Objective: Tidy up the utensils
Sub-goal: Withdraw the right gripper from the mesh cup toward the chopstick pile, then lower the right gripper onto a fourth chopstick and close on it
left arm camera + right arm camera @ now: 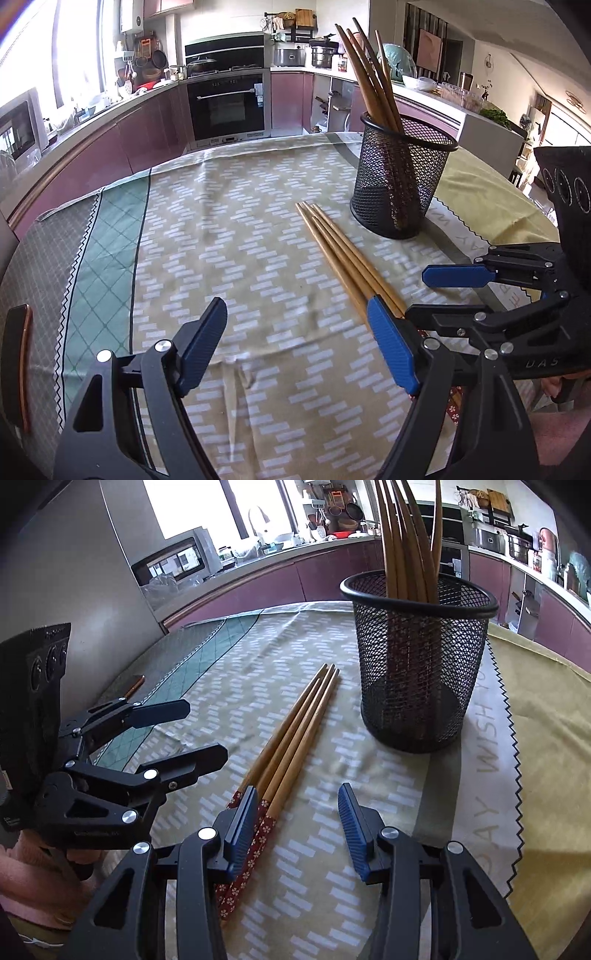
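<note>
Hovering open, the right hand-held gripper (297, 827) is nearer the chopsticks (291, 738), angling toward upper right; left hand-held gripper (295, 345) open too.

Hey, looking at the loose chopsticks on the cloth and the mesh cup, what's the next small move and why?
Probably shift the right gripper slightly left and lower it over the loose chopsticks. Its fingers are open and empty, with only the left one over their patterned ends. The mesh cup already holding other chopsticks stands just beyond them.
</note>
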{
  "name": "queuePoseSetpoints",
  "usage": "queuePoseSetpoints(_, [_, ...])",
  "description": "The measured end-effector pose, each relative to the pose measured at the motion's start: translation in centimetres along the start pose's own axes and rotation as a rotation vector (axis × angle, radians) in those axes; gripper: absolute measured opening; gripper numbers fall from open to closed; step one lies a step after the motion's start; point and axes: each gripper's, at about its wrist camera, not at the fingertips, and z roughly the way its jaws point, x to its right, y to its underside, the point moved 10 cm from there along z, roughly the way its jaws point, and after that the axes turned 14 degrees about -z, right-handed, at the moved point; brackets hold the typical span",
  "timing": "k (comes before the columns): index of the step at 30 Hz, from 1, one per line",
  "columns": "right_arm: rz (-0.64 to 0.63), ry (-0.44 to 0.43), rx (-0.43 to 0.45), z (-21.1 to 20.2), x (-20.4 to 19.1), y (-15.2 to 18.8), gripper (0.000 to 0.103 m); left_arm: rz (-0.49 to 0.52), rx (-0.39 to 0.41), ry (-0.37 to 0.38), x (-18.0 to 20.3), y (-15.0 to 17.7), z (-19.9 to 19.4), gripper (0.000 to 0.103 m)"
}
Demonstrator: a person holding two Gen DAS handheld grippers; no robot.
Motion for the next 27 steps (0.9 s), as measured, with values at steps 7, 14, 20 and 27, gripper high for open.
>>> queuePoseSetpoints(7, [-0.035,0.045,-0.012,0.1,-0.1,0.2,0.043,-0.005,-0.015,0.006,0.0,0.4,0.2,0.077])
queuePoseSetpoints(14, [-0.023,0.062,-0.025,0.0,0.7,0.5,0.041,0.007,-0.032,0.020,0.6,0.6,0.4,0.077])
queuePoseSetpoints(20, [-0.021,0.065,-0.032,0.0,0.9,0.5,0.038,0.034,-0.046,0.027,1.5,0.7,0.8,0.076])
queuePoseSetpoints(27, [-0.009,0.056,-0.031,-0.2,1.4,0.6,0.034,0.049,-0.083,0.021,1.8,1.1,1.9,0.073])
